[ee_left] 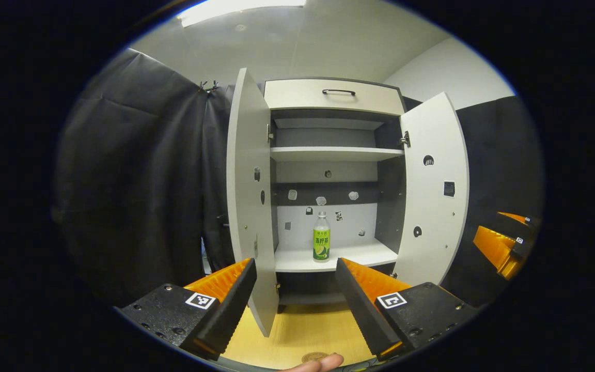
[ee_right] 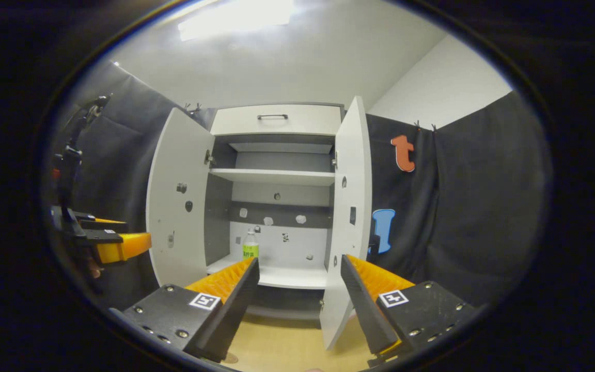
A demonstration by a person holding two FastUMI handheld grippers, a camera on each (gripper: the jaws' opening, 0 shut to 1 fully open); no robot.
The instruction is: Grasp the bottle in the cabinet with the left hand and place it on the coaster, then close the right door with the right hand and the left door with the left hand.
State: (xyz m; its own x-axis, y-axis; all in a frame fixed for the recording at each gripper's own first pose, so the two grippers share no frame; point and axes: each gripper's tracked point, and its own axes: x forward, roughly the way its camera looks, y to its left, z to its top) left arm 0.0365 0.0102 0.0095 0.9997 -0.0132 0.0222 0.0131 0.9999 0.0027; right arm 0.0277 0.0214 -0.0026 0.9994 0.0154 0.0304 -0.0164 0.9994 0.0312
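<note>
Two doors are standing wide open on the cabinet (ee_left: 331,98), and we are facing it with both tools spread and empty. The left gripper (ee_left: 296,268) is aiming its gap at the bottle (ee_left: 321,236), which is standing upright on the lower shelf (ee_left: 359,254), near the front edge and well apart from either wall. The right gripper (ee_right: 300,268) is hanging back with nothing between its fingers, looking at the edge of the right door (ee_right: 348,206). The coaster (ee_left: 314,357) is peeking out at the bottom of the left gripper view, on the wooden table (ee_left: 302,325), beside a fingertip.

We are judging the reach as the risky part. The left door (ee_left: 248,196) is jutting out right beside our line in, so we are likely to clip it if we are drifting left. The bottle looks tall and light; a finger nudging it before both are closing could tip it backward or roll it off the shelf.
</note>
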